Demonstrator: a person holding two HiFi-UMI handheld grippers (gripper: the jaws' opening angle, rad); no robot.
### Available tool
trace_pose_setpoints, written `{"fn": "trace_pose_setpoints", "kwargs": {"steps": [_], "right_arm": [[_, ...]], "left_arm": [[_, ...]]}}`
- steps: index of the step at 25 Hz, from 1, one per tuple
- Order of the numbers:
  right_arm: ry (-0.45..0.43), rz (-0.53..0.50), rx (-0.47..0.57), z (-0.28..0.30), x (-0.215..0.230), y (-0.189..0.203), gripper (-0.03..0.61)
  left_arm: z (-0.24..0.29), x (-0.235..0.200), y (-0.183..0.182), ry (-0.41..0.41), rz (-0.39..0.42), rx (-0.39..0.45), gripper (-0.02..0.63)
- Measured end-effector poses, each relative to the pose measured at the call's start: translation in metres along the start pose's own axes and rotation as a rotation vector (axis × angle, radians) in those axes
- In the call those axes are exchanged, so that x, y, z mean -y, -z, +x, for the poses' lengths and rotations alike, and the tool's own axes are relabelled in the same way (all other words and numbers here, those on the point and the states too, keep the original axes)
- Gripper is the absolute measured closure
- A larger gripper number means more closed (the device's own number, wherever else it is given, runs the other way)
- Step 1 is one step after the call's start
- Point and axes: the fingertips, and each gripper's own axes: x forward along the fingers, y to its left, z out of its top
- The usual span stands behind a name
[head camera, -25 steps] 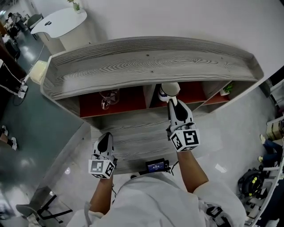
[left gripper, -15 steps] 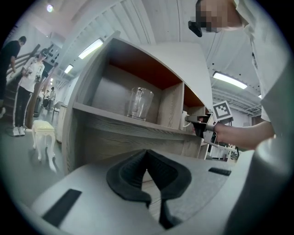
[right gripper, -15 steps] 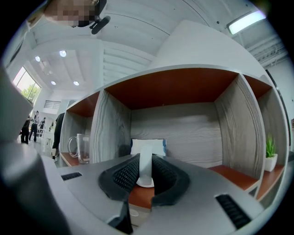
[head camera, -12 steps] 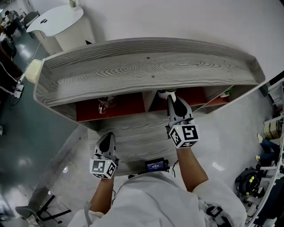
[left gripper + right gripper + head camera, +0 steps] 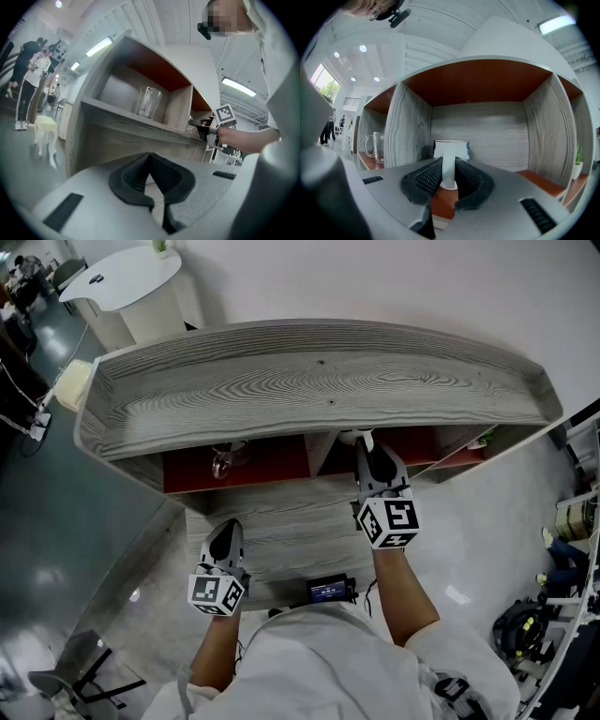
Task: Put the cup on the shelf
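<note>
change: the right gripper (image 5: pixel 366 448) has pushed further into the middle compartment of the grey wood-grain shelf unit (image 5: pixel 319 381). the white cup with a blue band (image 5: pixel 451 149) was plain at the front of the opening a moment ago in the head view; now only a sliver of it shows under the top board, at the centre of the frame.
meaning: the cup is inside the shelf, so the carrying looks nearly done. what seems left is to set it down and let go.
right jaws: pinching the cup's white handle (image 5: pixel 448 168), one pad on each side of it, with the same hold as before.
cup's place: centre of the right gripper view, upright, before the grey back wall, between the two grey dividers and over the red floor.
left gripper (image 5: pixel 223 532): lower left of the head view, back from the shelf, jaws pressed together on nothing.
neighbours: a clear glass mug (image 5: pixel 147 101) stands in the compartment to the left; a small green plant (image 5: pixel 580 161) shows at the right edge.
hidden: the cup's base is behind the jaws, so i cannot tell whether it rests on the red floor or hangs just above it. in the head view the top board covers nearly all of the cup and the compartments' insides. the plant is cut off by the frame's edge.
</note>
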Motion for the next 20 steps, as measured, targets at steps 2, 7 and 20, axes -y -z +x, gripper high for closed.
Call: {"fn": "trace_pose_setpoints", "kwargs": {"steps": [2,7,20], "right_arm": [[0.003,-0.005,-0.005,0.001,0.0,0.001,0.497],[0.009,-0.006,0.014,-0.001,-0.002,-0.003,0.434],[0.025,-0.027,0.172,-0.097,-0.032,-0.038,0.437]], "left_arm": [[-0.002,-0.001,0.0,-0.004,-0.002,0.002,0.607],[-0.009,-0.003,-0.006,-0.007,0.001,0.019,0.607],[-0.063,0.016,-0.038,-0.021,0.041,0.102,0.606]]}}
